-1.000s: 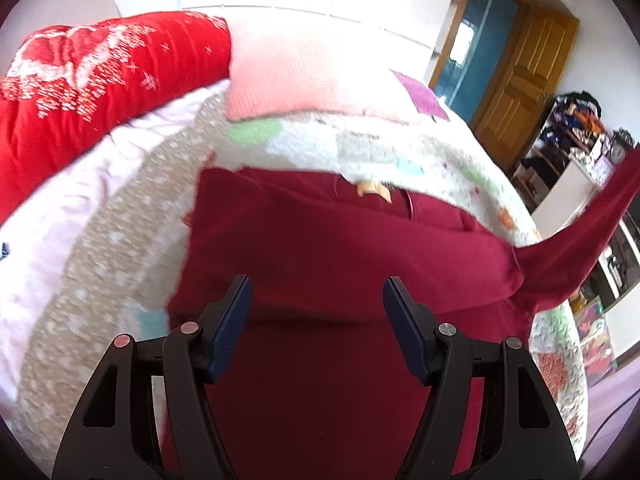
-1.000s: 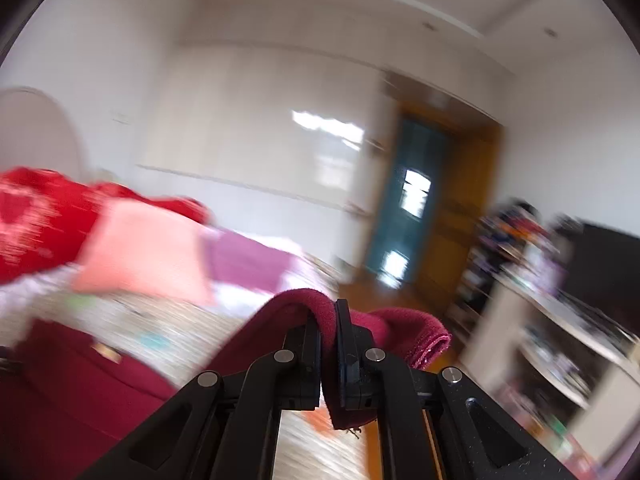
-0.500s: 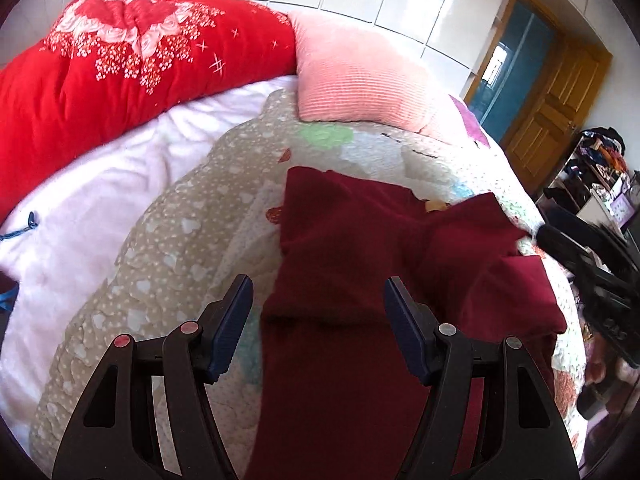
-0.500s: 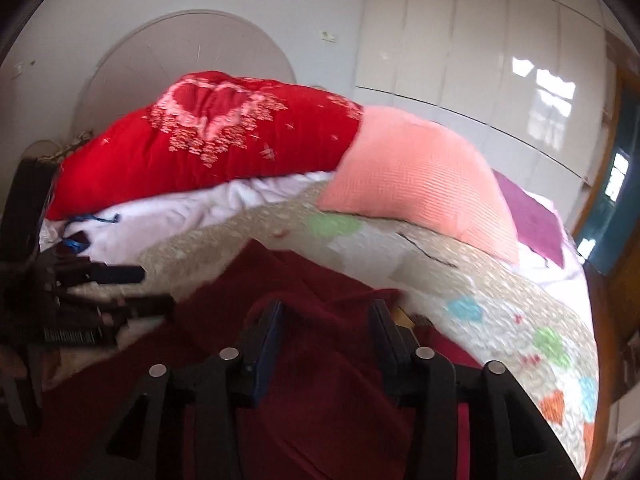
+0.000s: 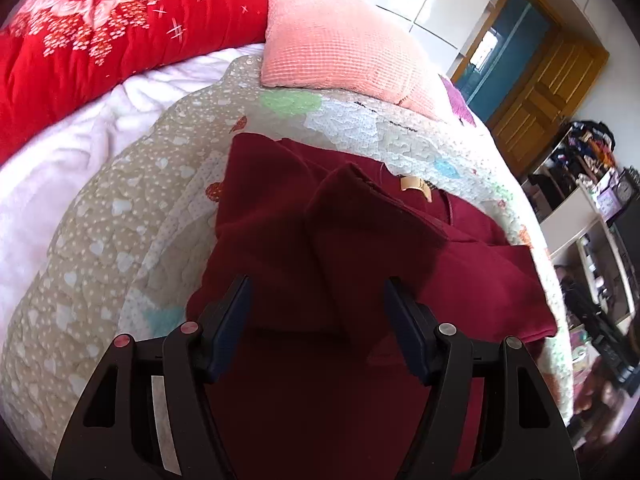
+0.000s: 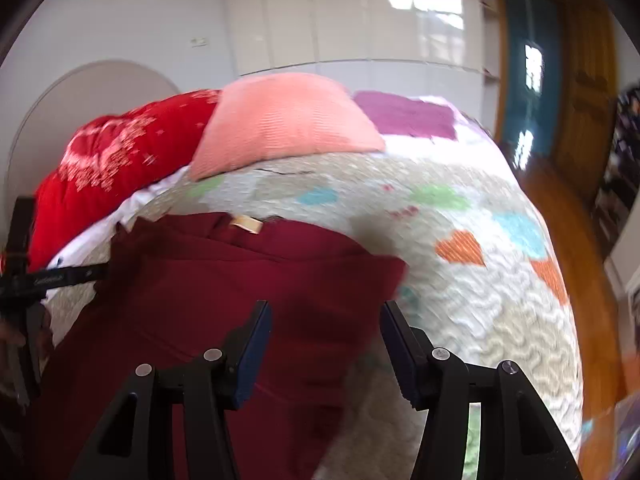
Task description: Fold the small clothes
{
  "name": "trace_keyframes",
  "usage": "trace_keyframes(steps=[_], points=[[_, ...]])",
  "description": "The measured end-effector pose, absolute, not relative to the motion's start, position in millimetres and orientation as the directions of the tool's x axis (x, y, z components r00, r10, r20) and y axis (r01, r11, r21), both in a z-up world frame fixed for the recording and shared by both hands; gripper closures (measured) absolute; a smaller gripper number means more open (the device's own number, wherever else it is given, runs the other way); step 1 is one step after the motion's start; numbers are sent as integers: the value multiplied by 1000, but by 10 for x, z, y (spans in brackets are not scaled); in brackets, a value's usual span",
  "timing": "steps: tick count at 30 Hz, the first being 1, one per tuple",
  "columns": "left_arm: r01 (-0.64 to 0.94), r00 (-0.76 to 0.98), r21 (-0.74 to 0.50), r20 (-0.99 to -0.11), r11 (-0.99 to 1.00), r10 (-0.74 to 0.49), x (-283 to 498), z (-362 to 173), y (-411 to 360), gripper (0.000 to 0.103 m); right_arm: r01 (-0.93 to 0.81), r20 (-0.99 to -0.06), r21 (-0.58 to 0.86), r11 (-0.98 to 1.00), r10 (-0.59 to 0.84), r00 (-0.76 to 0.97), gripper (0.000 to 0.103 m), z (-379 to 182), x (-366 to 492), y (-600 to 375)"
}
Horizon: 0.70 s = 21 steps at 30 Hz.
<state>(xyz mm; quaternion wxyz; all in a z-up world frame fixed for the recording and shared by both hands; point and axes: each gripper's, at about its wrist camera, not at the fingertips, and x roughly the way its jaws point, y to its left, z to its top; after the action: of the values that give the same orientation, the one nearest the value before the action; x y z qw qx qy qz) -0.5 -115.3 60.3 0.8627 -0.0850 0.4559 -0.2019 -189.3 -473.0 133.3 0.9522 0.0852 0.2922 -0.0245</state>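
Left wrist view looks down on a dark red sweater (image 5: 280, 240) lying on a bed with a heart-print quilt (image 5: 100, 240). One sleeve (image 5: 372, 232) is folded across the sweater's middle, and its cuff edge points to the far side near a small tan neck label (image 5: 414, 185). The sweater's left edge runs straight down the quilt. Its right edge lies close to the right side of the bed, where the quilt drops off. The left gripper (image 5: 318, 320) hangs over the near part of the sweater with its jaws wide apart and nothing pinched; the dark blue pads (image 5: 232, 332) are not pressing on the cloth.

Right wrist view is a bit blurry. The right gripper (image 6: 326, 344) sits over the sweater's right edge (image 6: 384, 280). Its jaws have just been opening, and the cloth is let go; it lies under them, not squeezed. To the right of the sweater the quilt is bare, with lots of room. At the far end of the bed lie a pink pillow (image 6: 284, 120) and a red blanket (image 6: 120, 168). On the left, the other gripper's black frame (image 6: 24, 280) pokes in near the sweater's left edge.
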Motion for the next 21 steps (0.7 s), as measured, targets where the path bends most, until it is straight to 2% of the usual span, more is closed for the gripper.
trace_keyframes(steps=[2,3,4,6,12,17,21], points=[[285,526,-341,-726,896,-443,-78,682,-1080,35,117,-566,165,979,-3,825,49,1307,-1904,-4815],[290,534,-332,-722,898,-440,-104,720,-1046,33,127,-569,169,977,-9,822,47,1297,-1892,-4842],[296,533,-332,-721,896,-443,-100,733,-1025,25,131,-570,174,976,-9,822,46,1291,-1869,-4856],[314,528,-358,-704,879,-475,-83,753,-996,20,133,-573,188,973,-1,820,44,1286,-1809,-4864],[283,448,-494,-690,822,-568,39,603,-929,20,144,-571,262,954,33,820,43,1264,-1719,-4852],[211,489,-447,-722,869,-490,70,500,-827,20,146,-580,250,957,28,814,43,1271,-1731,-4839],[162,478,-473,-730,866,-488,132,412,-721,20,150,-579,262,954,31,815,43,1256,-1758,-4874]])
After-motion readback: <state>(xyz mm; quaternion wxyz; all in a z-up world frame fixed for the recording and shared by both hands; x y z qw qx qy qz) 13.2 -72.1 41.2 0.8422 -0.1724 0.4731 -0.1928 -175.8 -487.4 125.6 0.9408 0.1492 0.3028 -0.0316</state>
